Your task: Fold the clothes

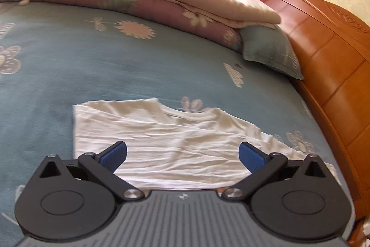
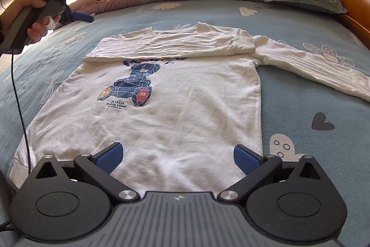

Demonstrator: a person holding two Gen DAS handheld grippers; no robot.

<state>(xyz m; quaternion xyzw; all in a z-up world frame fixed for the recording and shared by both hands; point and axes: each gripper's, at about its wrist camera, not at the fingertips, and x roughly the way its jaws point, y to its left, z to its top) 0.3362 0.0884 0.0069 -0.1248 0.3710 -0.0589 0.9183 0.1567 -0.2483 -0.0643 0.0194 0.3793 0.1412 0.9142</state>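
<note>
Blue-padded, the right tool point(image 2: 177, 157) gapes wide and empty over the hem of the white shirt point(image 2: 185, 108) on the bed point(image 2: 300, 108); the left tool point(image 1: 182, 155) is likewise spread, holding nothing. Soft, light, limp cloth: I'd pinch the outstretched sleeve point(image 2: 319, 71) near its cuff.

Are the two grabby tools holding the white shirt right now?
No. Both the left tool and the right tool are open, with nothing between their fingers. The white shirt lies loose on the bed.
</note>
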